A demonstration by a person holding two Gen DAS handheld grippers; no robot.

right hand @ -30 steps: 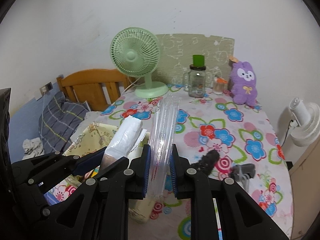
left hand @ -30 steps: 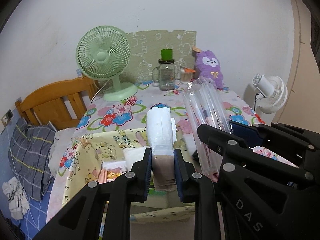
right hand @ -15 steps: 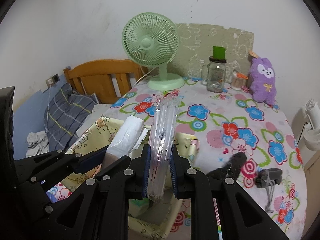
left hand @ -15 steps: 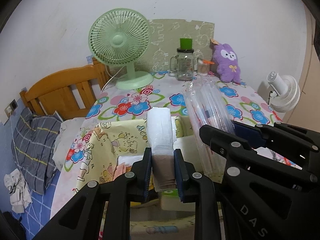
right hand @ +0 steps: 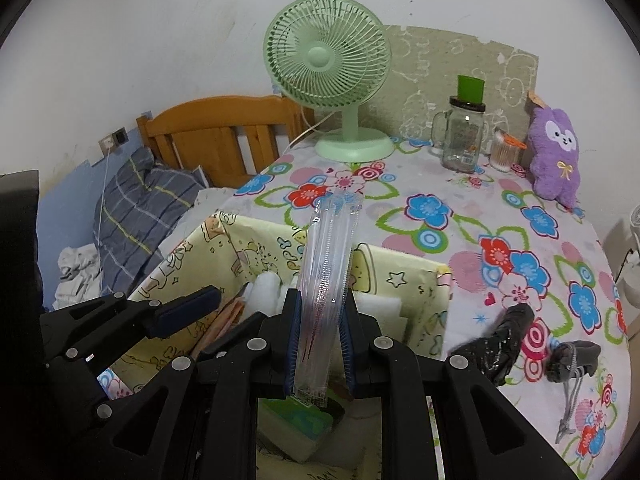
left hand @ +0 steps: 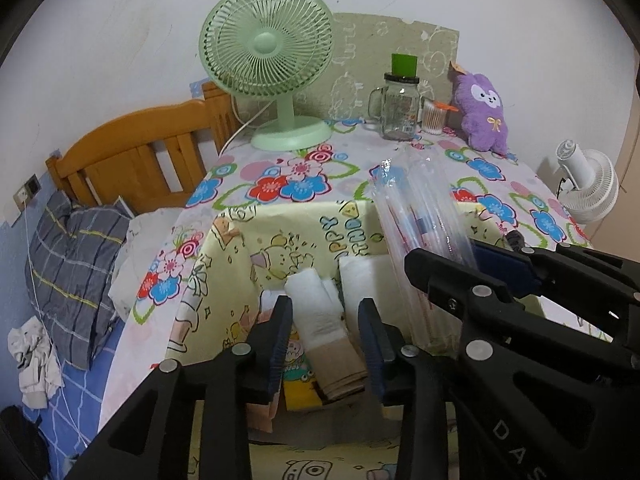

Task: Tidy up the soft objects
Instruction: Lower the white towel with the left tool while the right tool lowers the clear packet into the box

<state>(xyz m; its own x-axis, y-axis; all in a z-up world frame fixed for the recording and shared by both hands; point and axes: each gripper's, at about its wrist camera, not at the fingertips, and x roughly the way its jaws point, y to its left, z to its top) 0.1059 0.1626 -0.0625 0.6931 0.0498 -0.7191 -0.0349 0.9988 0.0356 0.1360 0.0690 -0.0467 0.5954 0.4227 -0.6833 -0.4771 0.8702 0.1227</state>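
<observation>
A yellow cartoon-print fabric box (left hand: 248,248) stands open at the table's near edge, also in the right wrist view (right hand: 400,284). My left gripper (left hand: 325,344) is open over the box. A white and tan tissue pack (left hand: 324,328) lies between its spread fingers, resting in the box. My right gripper (right hand: 319,344) is shut on a clear plastic packet (right hand: 328,256) and holds it upright over the box. The packet also shows in the left wrist view (left hand: 420,224), to the right of the left gripper.
A green desk fan (right hand: 328,60), a glass jar (right hand: 462,136), a cotton-swab cup (right hand: 502,152) and a purple plush (right hand: 556,152) stand at the back of the flowered table (right hand: 460,208). Dark soft items (right hand: 508,340) lie right. A bed with a pillow (left hand: 72,256) is left.
My left gripper has opened and let go of the tissue pack, which now rests in the box. Both grippers moved forward and down over the box.
</observation>
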